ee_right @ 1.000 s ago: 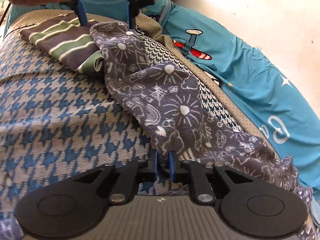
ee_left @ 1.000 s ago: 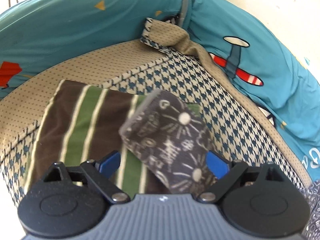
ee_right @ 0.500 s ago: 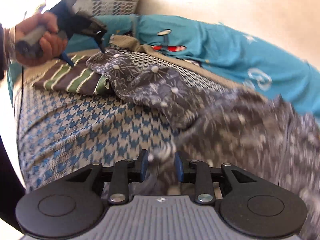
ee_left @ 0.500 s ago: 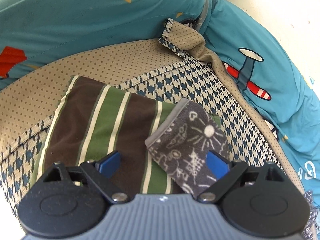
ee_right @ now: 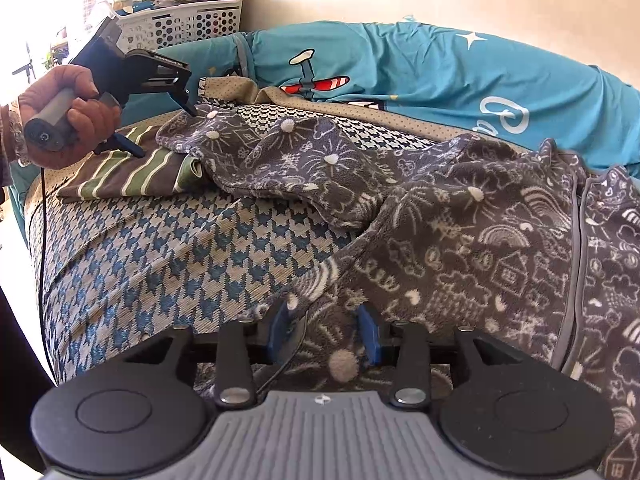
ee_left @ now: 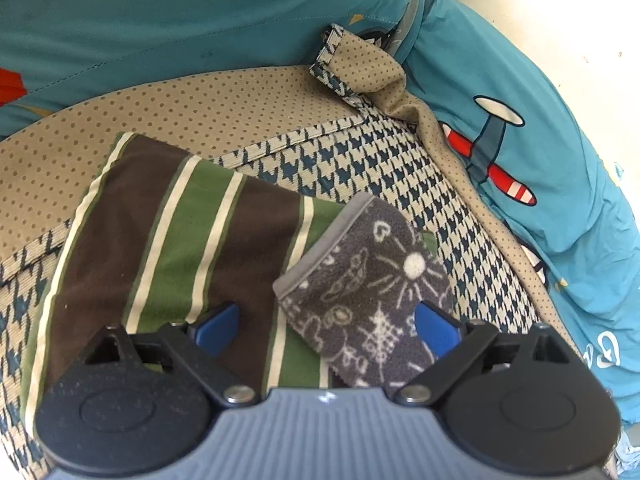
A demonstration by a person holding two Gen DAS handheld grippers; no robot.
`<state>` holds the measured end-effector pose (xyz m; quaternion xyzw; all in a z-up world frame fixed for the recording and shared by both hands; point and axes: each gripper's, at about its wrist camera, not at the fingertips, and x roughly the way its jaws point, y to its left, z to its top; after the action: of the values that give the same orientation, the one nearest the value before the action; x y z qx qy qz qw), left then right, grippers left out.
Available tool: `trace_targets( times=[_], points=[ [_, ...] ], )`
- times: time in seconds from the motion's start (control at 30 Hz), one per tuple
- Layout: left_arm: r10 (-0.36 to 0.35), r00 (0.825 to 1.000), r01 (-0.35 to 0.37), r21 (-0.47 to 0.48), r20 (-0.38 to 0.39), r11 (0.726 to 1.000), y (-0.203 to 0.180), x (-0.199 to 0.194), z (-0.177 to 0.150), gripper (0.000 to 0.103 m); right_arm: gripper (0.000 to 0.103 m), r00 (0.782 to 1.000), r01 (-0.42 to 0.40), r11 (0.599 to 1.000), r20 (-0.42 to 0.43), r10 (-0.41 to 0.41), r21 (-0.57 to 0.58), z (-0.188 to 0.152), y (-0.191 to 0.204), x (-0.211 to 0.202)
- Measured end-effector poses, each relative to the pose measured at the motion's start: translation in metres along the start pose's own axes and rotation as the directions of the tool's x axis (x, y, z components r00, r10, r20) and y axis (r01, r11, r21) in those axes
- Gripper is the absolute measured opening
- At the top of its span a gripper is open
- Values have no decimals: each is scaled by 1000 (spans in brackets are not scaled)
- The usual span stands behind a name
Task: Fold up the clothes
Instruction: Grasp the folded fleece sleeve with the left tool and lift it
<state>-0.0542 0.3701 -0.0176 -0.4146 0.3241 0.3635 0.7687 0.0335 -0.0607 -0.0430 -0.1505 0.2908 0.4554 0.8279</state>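
Opening now, the right gripper [ee_right: 324, 330] lets go of the grey fleece garment [ee_right: 460, 216] — hem lies slack between its fingers. Left gripper [ee_left: 328, 320] wide open, empty; sleeve dropped onto the folded striped cloth [ee_left: 168, 240] on the houndstooth cover [ee_right: 160, 248]. Needs re-gripping next.

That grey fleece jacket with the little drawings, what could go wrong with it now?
1. The grey fleece jacket has its sleeve cuff lying on the folded striped cloth; dragging the sleeve could muss that fold.
2. The right gripper is opening with fleece still between its jaws, so the fabric may slump or snag.
3. The left gripper is open and straddles both the cuff and the striped cloth; closing now might pinch both.
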Motion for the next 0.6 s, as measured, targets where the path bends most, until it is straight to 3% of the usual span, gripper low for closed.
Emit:
trace_targets(
  times=[0.23,0.6],
  points=[
    [-66,997,67,-21,28,998,4,2,0,95,44,1000,9,999,1,-9,-33,-3,5,4],
    [-138,989,142,-76,51,987,11,-1,-1,59,48,1000,13,998,5,-13,-56,-5,7,7]
  ],
)
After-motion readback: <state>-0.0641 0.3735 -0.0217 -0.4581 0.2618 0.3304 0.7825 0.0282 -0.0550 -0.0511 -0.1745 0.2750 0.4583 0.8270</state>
